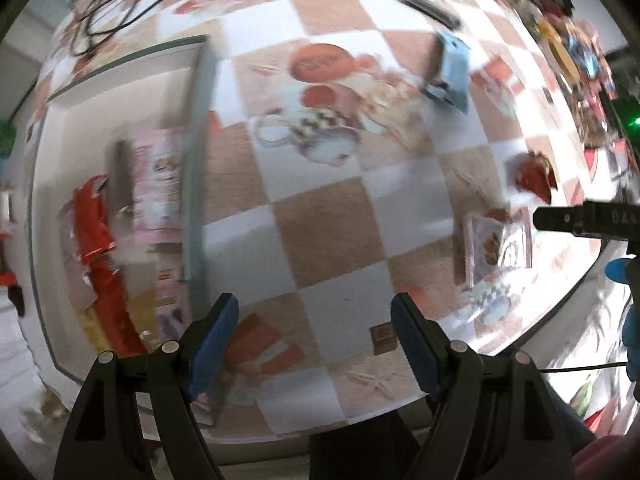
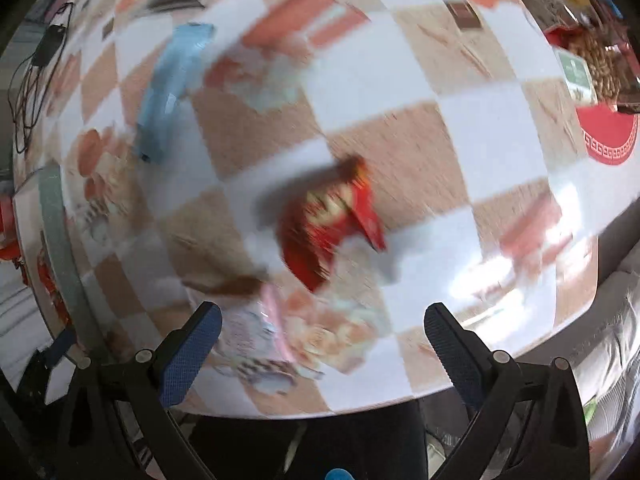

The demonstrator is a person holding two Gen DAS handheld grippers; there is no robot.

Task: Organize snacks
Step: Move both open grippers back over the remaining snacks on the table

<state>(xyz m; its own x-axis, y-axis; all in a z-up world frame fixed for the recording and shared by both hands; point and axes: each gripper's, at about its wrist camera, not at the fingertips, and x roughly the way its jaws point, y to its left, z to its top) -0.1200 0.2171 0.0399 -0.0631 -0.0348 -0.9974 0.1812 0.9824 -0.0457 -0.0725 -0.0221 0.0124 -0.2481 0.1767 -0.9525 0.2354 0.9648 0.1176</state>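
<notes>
left gripper (image 1: 314, 344) seen with jaws apart, nothing between them, pointed straight down over bare checked tablecloth (image 1: 332, 232) just beside the tray (image 1: 196, 168). right gripper (image 2: 322, 348) spread wide and empty, tilted steeply down, a pink packet (image 2: 280, 332) lying below between its fingers

step judged: between placements, both grippers free, the next snack being sought

tray already holds red and pink packets (image 1: 156, 184); loose on the cloth are the red packet (image 2: 332, 220), the pink packet and a blue packet (image 2: 172, 88), all well apart from the tray

next move judged to call for a drop onto a flat packet, jaws closed across its edge; frames blurred, so fine detail is not told
</notes>
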